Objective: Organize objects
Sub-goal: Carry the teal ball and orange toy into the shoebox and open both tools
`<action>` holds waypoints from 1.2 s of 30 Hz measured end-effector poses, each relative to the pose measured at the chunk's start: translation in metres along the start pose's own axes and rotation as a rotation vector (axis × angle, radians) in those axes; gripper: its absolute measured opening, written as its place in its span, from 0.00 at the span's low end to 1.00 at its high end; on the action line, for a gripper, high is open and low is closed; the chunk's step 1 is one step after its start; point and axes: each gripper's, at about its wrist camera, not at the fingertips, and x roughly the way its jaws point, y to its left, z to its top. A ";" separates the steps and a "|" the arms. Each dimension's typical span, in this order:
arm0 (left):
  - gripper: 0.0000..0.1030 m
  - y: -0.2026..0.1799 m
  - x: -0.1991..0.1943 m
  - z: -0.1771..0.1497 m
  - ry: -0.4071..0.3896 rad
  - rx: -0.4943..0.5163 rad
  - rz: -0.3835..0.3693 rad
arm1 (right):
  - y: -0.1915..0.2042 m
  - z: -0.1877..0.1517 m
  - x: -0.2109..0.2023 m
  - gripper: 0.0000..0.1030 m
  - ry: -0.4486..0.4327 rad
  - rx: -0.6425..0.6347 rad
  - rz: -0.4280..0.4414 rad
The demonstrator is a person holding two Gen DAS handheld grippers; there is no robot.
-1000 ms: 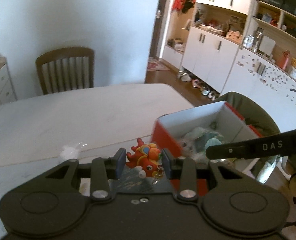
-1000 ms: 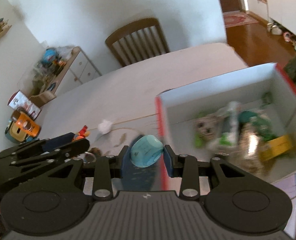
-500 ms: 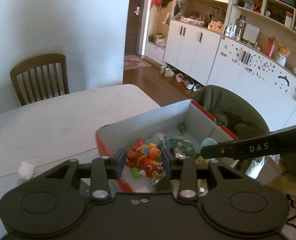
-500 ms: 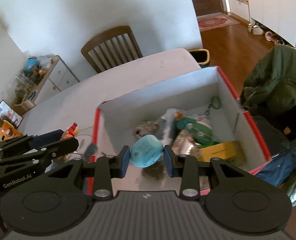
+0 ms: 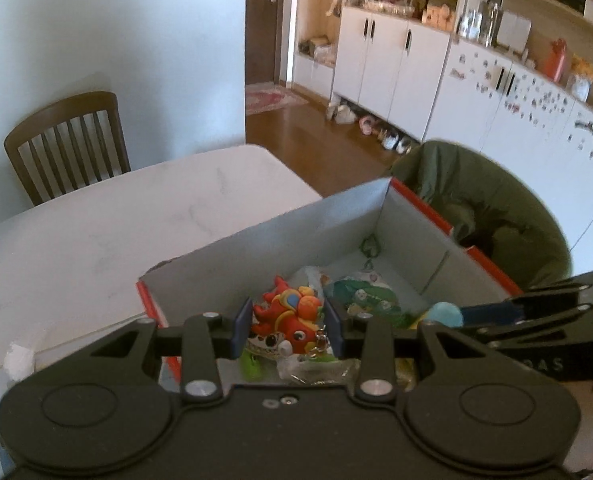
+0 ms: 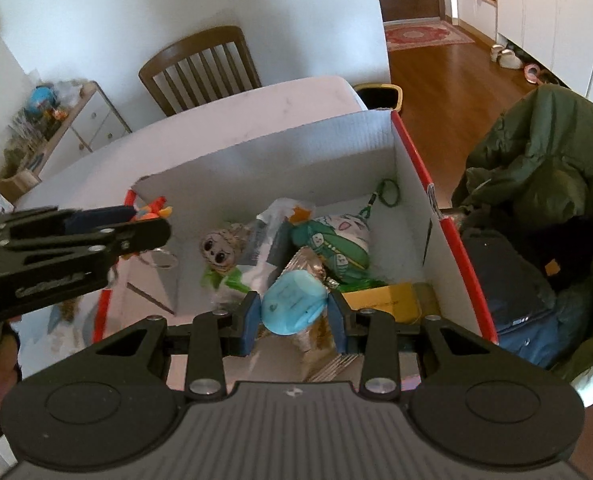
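Left wrist view: a second ago the left gripper (image 5: 287,326) was over bare table (image 5: 96,232) with the box (image 5: 296,224) off to its right; half a second ago it had reached the box's near-left corner; now it hangs over the box interior. The right gripper (image 6: 292,312) has made the same trip, from the box's left wall to above its contents. Both carries look finished, so the drop into the box is likely next.

The left gripper is clamped on the red dragon toy (image 5: 290,316), which sits squarely between its fingers, above the box floor near the left wall. The right gripper is clenched on the blue ball (image 6: 292,306), held between its pads above the middle of the box, over the pile there: a doll (image 6: 220,254), a green pouch (image 6: 332,248), a yellow pack (image 6: 388,302). Neither toy touches the pile as far as can be told.

From the right wrist view the left gripper sits at the box's left wall, apart from the right one.
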 end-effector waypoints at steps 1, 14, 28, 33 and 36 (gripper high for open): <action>0.36 -0.002 0.006 0.001 0.007 0.012 0.013 | -0.001 0.001 0.003 0.34 0.004 -0.007 -0.003; 0.36 -0.015 0.067 0.003 0.133 0.058 0.075 | -0.007 0.012 0.044 0.34 0.054 -0.119 -0.021; 0.37 -0.005 0.087 -0.002 0.221 0.039 0.084 | -0.006 0.013 0.063 0.35 0.071 -0.166 -0.035; 0.38 -0.005 0.089 -0.002 0.242 0.048 0.095 | -0.005 0.013 0.061 0.35 0.051 -0.186 -0.049; 0.39 -0.007 0.089 -0.001 0.248 0.065 0.106 | -0.006 0.013 0.058 0.36 0.045 -0.181 -0.033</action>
